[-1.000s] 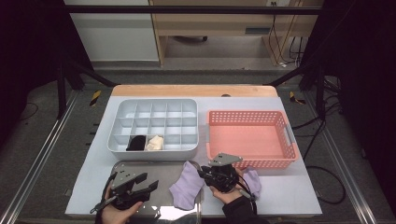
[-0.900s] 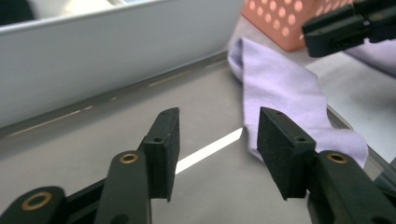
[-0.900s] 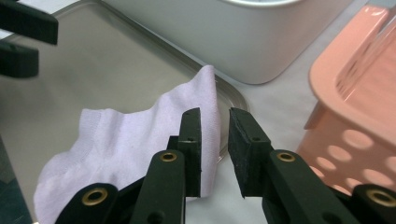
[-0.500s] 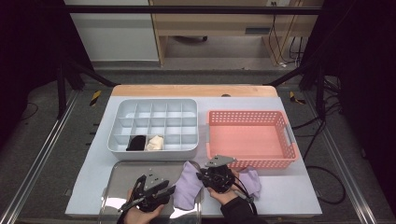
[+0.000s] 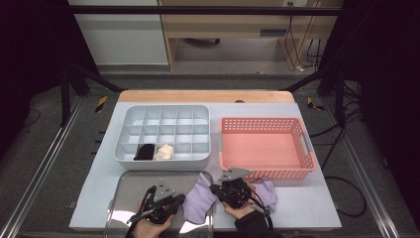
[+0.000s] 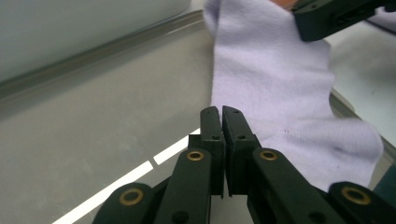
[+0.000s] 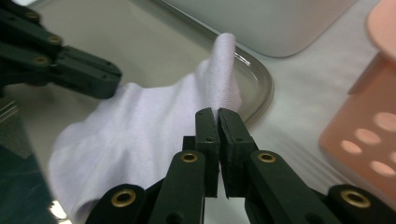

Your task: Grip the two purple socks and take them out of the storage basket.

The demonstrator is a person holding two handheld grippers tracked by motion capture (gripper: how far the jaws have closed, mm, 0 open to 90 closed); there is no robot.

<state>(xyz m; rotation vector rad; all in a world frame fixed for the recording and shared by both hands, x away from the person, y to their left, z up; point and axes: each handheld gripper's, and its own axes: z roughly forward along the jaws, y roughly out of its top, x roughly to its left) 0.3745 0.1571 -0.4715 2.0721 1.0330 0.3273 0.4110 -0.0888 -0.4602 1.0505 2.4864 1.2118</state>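
A lavender sock (image 5: 198, 203) lies half on the metal tray (image 5: 124, 198) and half on the white table at the front. My left gripper (image 5: 181, 201) is at its left edge; its jaws have just been closing and are shut with the sock's edge (image 6: 280, 93) pinched at the tips (image 6: 222, 109). My right gripper (image 5: 214, 190) is shut on the sock's other edge, which rises in a peak (image 7: 224, 70) to its tips (image 7: 217, 111); these jaws have just been closing too. A second lavender sock (image 5: 265, 191) lies under the right hand.
A grey compartment organizer (image 5: 163, 111) stands behind the tray, with a black bundle (image 5: 145, 152) and a cream bundle (image 5: 164, 152) in its front row. A pink perforated basket (image 5: 267, 171) stands to its right, close behind the right gripper.
My left gripper has moved right across the tray to the sock's edge and closed on it. The right hand has stayed in place.
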